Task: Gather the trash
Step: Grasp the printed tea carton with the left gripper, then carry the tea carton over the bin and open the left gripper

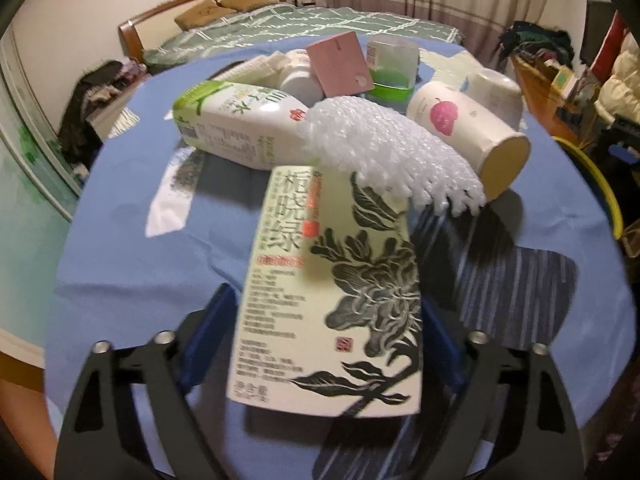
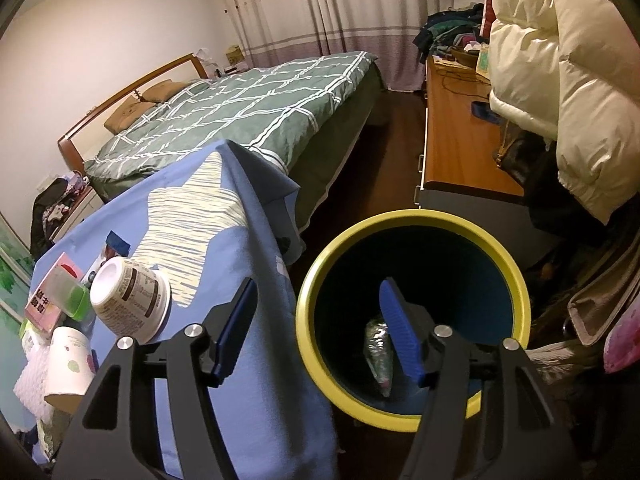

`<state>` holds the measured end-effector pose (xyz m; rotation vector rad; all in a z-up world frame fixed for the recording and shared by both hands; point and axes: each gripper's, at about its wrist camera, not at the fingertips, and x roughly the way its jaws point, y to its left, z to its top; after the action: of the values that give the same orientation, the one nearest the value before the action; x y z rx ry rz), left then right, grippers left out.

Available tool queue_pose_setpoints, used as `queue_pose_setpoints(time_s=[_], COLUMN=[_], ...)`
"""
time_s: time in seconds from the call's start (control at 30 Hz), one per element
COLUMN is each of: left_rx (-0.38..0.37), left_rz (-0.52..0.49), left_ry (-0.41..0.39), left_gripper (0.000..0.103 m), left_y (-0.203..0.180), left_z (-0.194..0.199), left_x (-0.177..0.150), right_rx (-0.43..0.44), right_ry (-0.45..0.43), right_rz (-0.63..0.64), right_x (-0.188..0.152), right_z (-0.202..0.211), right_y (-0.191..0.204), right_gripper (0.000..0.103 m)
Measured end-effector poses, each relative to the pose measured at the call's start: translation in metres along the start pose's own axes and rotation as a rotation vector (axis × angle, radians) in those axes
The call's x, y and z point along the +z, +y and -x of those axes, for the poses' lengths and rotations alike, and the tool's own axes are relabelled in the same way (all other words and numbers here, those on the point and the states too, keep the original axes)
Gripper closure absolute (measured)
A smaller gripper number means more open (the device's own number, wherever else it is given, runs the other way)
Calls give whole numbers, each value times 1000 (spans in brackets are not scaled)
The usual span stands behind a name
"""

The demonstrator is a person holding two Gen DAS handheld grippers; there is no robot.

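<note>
A pale green tea carton (image 1: 328, 280) with a black flower print lies on the blue tablecloth (image 1: 132, 264). My left gripper (image 1: 326, 300) is shut on it, a blue pad against each long side. Behind the carton lie bubble wrap (image 1: 384, 148), a white and green bottle (image 1: 240, 128) and a paper cup (image 1: 460, 124) on its side. My right gripper (image 2: 318, 286) stands open with nothing between its fingers, over the near rim of a yellow-rimmed bin (image 2: 400, 216). Crumpled clear plastic (image 2: 376, 344) lies at the bottom of the bin.
Further back on the table are a pink box (image 1: 340, 64), a clear and green cup (image 1: 390, 76) and a white jar (image 2: 132, 300). The bin stands on the floor off the table's right edge. A bed (image 2: 248, 112) and a wooden desk (image 2: 456, 136) lie beyond.
</note>
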<state>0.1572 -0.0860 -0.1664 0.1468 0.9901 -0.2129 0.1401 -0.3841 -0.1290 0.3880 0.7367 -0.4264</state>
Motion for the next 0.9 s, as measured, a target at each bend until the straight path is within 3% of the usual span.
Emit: queue_pose_setpoints(time_s=[0.23, 0.57, 0.73, 0.9], left_rx=[-22, -46, -111, -201], left_rz=[-18, -113, -155, -230], left_ry=[-7, -65, -119, -171], left_gripper=[30, 30, 30, 30], left_y=[7, -1, -21, -64], left_z=[17, 75, 100, 110], left_x=[-13, -37, -38, -20], right_rx=[35, 84, 86, 54], right_ry=[-12, -43, -68, -91], right_rz=[-12, -20, -26, -32], right_x=[0, -2, -3, -7], right_z=[7, 27, 42, 54], right_y=[2, 3, -5, -18], right_gripper=[42, 42, 42, 42])
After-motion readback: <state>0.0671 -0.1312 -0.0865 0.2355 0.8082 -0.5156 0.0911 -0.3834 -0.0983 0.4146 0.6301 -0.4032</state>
